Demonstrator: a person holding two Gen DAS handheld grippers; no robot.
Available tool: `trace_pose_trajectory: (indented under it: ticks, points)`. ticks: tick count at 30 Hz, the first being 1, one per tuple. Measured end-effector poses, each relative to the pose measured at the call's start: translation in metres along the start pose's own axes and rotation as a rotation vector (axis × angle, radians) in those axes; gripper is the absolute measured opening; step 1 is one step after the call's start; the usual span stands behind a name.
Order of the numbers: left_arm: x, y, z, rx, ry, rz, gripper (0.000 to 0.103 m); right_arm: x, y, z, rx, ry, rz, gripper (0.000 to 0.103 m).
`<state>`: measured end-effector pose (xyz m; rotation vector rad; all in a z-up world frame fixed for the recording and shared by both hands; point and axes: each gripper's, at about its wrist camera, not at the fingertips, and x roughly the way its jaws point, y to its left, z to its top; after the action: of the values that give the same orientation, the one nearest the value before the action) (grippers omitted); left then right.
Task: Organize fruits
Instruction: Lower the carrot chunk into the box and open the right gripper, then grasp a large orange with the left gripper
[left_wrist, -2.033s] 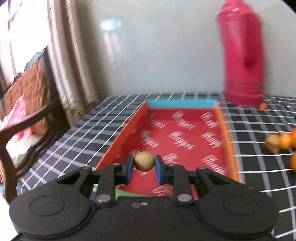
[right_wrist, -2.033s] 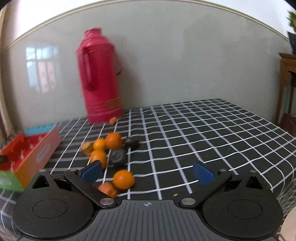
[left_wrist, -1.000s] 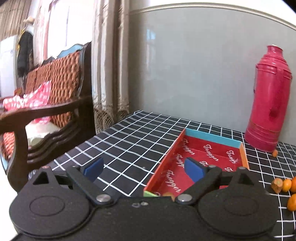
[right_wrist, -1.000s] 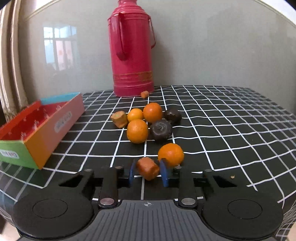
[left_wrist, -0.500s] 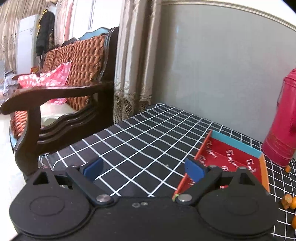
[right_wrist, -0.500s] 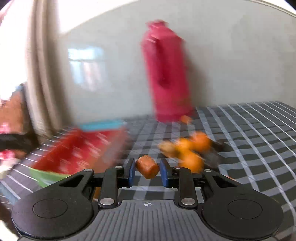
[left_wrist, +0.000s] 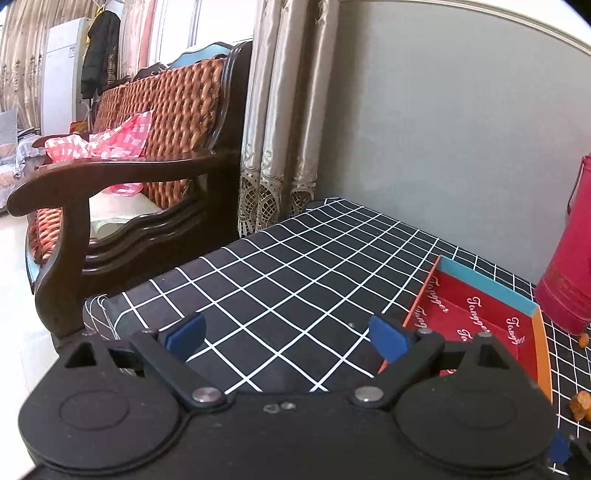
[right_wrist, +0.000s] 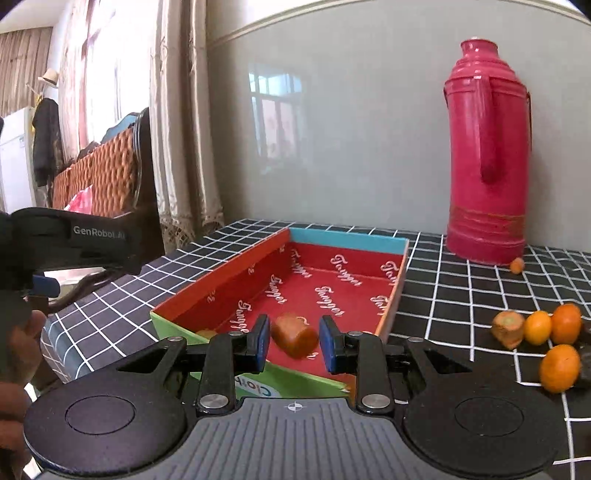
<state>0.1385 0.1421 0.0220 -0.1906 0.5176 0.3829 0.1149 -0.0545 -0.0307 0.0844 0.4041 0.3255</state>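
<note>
Since half a second ago the right gripper (right_wrist: 294, 341) has parted its fingers slightly, the carrot piece (right_wrist: 294, 335) loose between them over the red box (right_wrist: 221, 283), while the left gripper (left_wrist: 286, 338) gapes wide, empty.

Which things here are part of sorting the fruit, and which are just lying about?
Part of the job: right gripper, open around the orange chunk; red box; loose oranges; left gripper, open.

Lying about: red flask; wooden bench; curtain.
</note>
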Motion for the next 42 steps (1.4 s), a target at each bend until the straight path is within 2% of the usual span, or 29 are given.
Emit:
trace_pose_trajectory:
  ticks: [1, 2, 3, 4, 7, 11, 15, 20, 24, 29, 32, 37, 39, 42]
  points:
    - [0.000, -0.001, 0.000, 0.003, 0.000, -0.001, 0.089, 0.002, -0.001, 0.001, 0.008, 0.010, 0.006, 0.047]
    - [0.000, -0.002, 0.000, 0.005, 0.000, -0.002, 0.089, 0.000, -0.005, 0.002, 0.024, 0.004, 0.012, 0.073]
    - [-0.001, -0.003, -0.001, 0.009, 0.000, -0.005, 0.089, -0.006, -0.008, 0.002, 0.043, -0.028, 0.008, 0.088]
    - [-0.001, -0.005, -0.001, 0.012, -0.002, -0.008, 0.089, -0.012, -0.010, 0.003, 0.051, -0.063, -0.008, 0.091]
    - [-0.007, -0.017, -0.004, 0.037, -0.017, -0.027, 0.089, -0.032, -0.016, 0.006, 0.039, -0.137, -0.087, 0.092]
    - [-0.019, -0.045, -0.014, 0.116, -0.048, -0.098, 0.089, -0.053, -0.043, 0.004, 0.081, -0.156, -0.230, 0.103]
    - [-0.035, -0.077, -0.027, 0.200, -0.075, -0.214, 0.090, -0.072, -0.081, 0.002, 0.144, -0.159, -0.403, 0.103]
    - [-0.054, -0.125, -0.052, 0.333, -0.097, -0.369, 0.091, -0.097, -0.126, -0.005, 0.232, -0.132, -0.665, 0.103]
    - [-0.064, -0.170, -0.080, 0.467, -0.099, -0.470, 0.091, -0.123, -0.152, -0.013, 0.291, -0.134, -0.781, 0.103]
    - [-0.068, -0.218, -0.117, 0.620, -0.084, -0.555, 0.090, -0.152, -0.174, -0.021, 0.326, -0.159, -0.813, 0.103]
    - [-0.067, -0.238, -0.134, 0.673, -0.079, -0.581, 0.083, -0.164, -0.182, -0.023, 0.333, -0.170, -0.823, 0.103]
    - [-0.056, -0.255, -0.144, 0.679, -0.020, -0.616, 0.072, -0.180, -0.194, -0.025, 0.390, -0.185, -0.823, 0.103]
    - [-0.051, -0.260, -0.144, 0.668, 0.005, -0.635, 0.070, -0.184, -0.197, -0.026, 0.401, -0.185, -0.822, 0.103]
    - [-0.048, -0.264, -0.144, 0.653, 0.028, -0.674, 0.056, -0.188, -0.201, -0.029, 0.405, -0.183, -0.825, 0.103]
